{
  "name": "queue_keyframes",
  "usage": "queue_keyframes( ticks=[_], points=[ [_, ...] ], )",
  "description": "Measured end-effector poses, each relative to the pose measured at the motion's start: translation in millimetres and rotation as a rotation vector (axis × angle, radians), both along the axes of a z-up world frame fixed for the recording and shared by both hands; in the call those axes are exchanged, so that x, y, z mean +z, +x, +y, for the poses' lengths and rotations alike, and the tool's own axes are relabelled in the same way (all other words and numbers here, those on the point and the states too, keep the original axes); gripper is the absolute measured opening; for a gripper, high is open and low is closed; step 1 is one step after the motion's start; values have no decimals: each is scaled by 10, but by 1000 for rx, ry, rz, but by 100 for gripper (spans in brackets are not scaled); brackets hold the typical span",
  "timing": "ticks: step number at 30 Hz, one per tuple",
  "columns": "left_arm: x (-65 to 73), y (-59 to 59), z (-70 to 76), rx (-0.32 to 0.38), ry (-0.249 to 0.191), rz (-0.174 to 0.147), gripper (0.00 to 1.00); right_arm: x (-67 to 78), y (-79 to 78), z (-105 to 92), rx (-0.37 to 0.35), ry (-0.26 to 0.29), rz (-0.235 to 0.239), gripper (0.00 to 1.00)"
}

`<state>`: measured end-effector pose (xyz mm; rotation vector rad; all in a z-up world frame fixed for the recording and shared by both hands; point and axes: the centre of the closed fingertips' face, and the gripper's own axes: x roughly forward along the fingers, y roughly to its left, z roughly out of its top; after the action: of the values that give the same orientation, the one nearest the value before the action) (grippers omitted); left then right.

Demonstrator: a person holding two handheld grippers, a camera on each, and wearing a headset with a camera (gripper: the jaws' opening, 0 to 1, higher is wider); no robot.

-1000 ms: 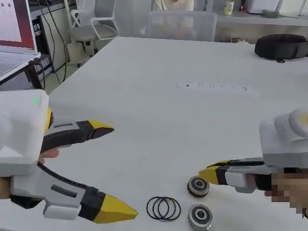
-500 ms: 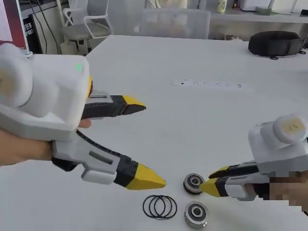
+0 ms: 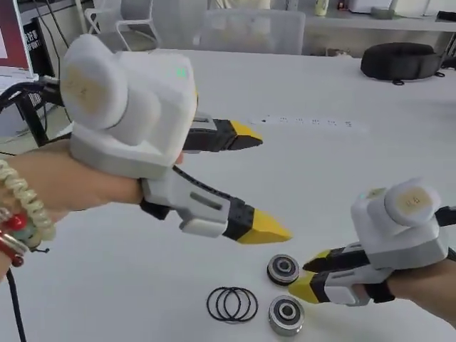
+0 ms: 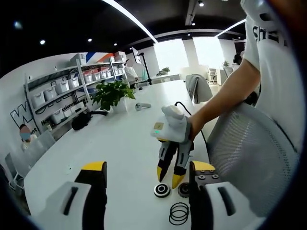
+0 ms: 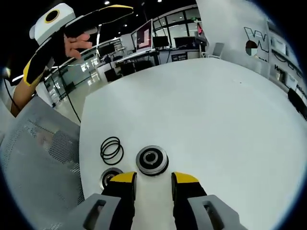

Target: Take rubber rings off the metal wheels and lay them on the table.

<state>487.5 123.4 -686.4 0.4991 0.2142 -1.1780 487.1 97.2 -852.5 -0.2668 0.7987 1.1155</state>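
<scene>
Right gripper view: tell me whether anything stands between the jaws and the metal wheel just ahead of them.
Nothing visible does. The right gripper has its jaws open and pointed at the metal wheel, with bare table between. The second wheel and the loose rubber rings lie off to one side, outside that path.

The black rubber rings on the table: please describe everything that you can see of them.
The rubber rings are thin black loops, seemingly three, overlapping in a flat pile on the white table. They lie close beside the nearer metal wheel, not touching it. Nothing else touches them.
</scene>
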Motion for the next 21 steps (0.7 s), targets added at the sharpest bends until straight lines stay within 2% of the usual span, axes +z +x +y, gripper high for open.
queue_keyframes(
  ticks=[2,3,5,8,14,15,16,17,21],
  points=[
    [-89,85,-15,10,19,-37,62,5,12,4,0,7,-6,26],
    [-146,115,-16,16,31,-40,59,15,13,12,2,13,-14,26],
    [-225,150,-35,19,29,-37,55,24,16,25,9,22,-21,25],
    [-336,161,-109,25,-21,23,53,24,9,32,16,21,-28,25],
    [-570,185,-204,16,-30,39,47,12,7,30,18,19,-27,24],
    [-613,182,-220,12,-41,49,45,13,7,31,18,20,-27,24],
    [-683,179,-233,19,-55,85,44,12,9,30,16,21,-25,25],
    [-737,185,-232,25,-55,103,42,13,9,30,15,22,-25,25],
    [-924,215,-221,45,-39,118,38,20,8,33,18,27,-28,24]
  ],
)
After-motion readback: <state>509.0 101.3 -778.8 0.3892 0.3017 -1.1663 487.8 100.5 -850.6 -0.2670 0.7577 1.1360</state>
